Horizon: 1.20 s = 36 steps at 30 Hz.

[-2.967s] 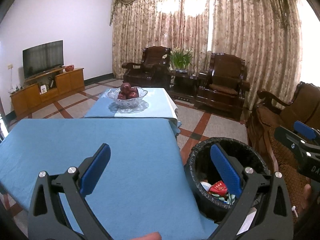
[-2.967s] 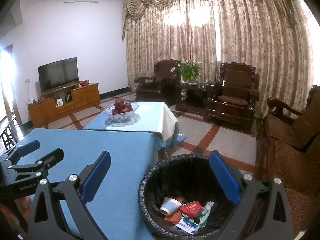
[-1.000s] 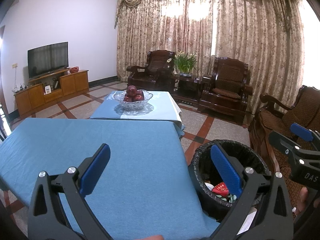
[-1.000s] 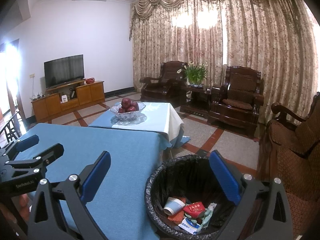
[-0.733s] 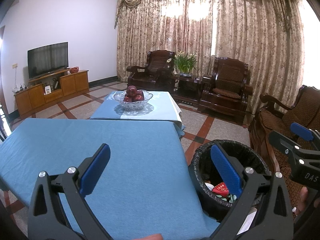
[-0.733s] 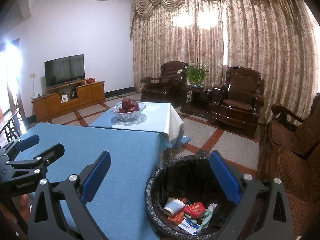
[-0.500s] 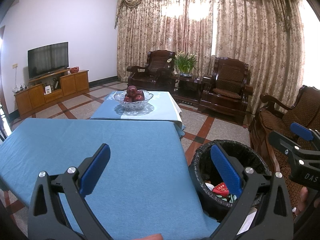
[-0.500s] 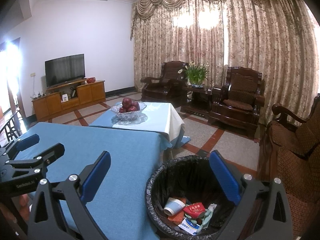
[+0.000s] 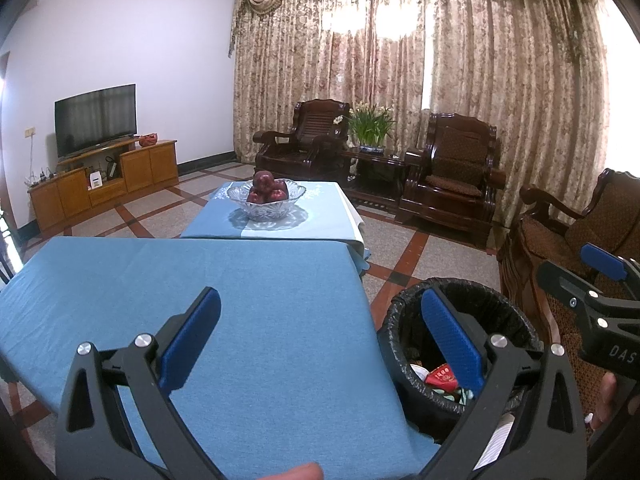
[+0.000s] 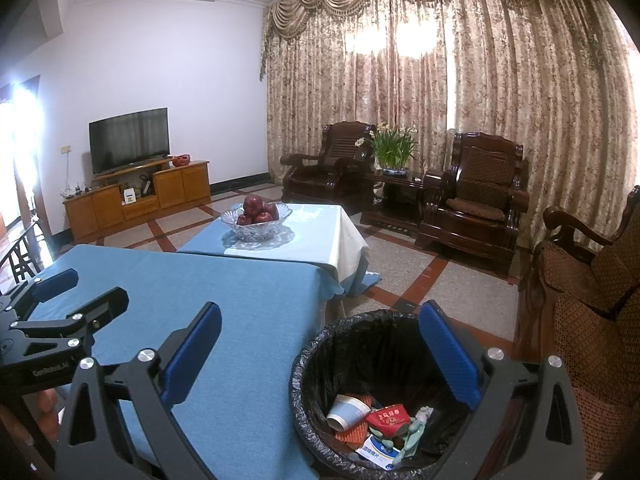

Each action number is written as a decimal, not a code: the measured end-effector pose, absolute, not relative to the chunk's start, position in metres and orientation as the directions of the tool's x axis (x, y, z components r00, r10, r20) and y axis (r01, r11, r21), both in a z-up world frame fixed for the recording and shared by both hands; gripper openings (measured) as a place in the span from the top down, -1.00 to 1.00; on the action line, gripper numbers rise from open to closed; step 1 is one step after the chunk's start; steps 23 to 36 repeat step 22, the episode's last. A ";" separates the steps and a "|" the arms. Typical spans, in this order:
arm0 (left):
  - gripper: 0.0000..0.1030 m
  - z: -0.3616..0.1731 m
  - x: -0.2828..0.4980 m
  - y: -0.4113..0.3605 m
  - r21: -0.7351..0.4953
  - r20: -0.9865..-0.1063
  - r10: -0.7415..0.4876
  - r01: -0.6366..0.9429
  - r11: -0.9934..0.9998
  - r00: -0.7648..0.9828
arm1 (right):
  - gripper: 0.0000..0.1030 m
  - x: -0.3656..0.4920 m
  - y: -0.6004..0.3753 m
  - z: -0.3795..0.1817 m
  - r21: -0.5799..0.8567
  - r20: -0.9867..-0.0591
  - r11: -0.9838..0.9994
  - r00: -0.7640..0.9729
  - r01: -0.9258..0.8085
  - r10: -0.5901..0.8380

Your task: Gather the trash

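A black-lined trash bin [image 10: 360,336] stands on the floor by the right edge of the blue-clothed table [image 10: 224,300]. Inside lie a paper cup [image 10: 347,411], a red packet [image 10: 387,418] and other wrappers. The bin also shows in the left wrist view [image 9: 472,300]. My left gripper [image 9: 320,336] is open and empty above the table's near right corner. My right gripper [image 10: 320,340] is open and empty above the bin's left rim. Each gripper shows in the other's view: the right one [image 9: 600,276] and the left one [image 10: 76,292].
A glass bowl of red apples [image 9: 266,198] sits on a second clothed table [image 9: 320,220] beyond. Dark wooden armchairs [image 9: 452,176] and a sofa [image 10: 592,300] stand to the right. A TV on a wooden cabinet [image 9: 104,180] is at the left wall.
Since three seconds ago both views have lifted and shifted slightly. Over the last second nothing has visibly moved. Both grippers stay open.
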<state>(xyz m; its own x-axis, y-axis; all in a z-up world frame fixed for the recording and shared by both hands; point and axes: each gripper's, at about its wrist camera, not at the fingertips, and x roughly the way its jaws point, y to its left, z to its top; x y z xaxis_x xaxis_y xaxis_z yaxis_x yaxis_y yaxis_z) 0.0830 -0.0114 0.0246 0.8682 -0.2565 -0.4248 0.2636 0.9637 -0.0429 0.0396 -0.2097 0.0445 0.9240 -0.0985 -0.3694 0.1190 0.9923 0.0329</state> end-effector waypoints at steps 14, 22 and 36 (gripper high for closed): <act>-0.90 0.022 0.085 -0.008 -0.046 -0.429 -0.258 0.264 0.963 0.866 | -0.88 0.040 -0.210 0.044 0.032 -0.372 0.992 0.923 0.120 -0.100; -0.90 0.016 0.085 -0.005 -0.044 -0.432 -0.256 0.263 0.964 0.865 | -0.88 0.041 -0.210 0.043 0.032 -0.374 0.992 0.922 0.119 -0.099; -0.90 0.016 0.085 -0.005 -0.044 -0.432 -0.256 0.263 0.964 0.865 | -0.88 0.041 -0.210 0.043 0.032 -0.374 0.992 0.922 0.119 -0.099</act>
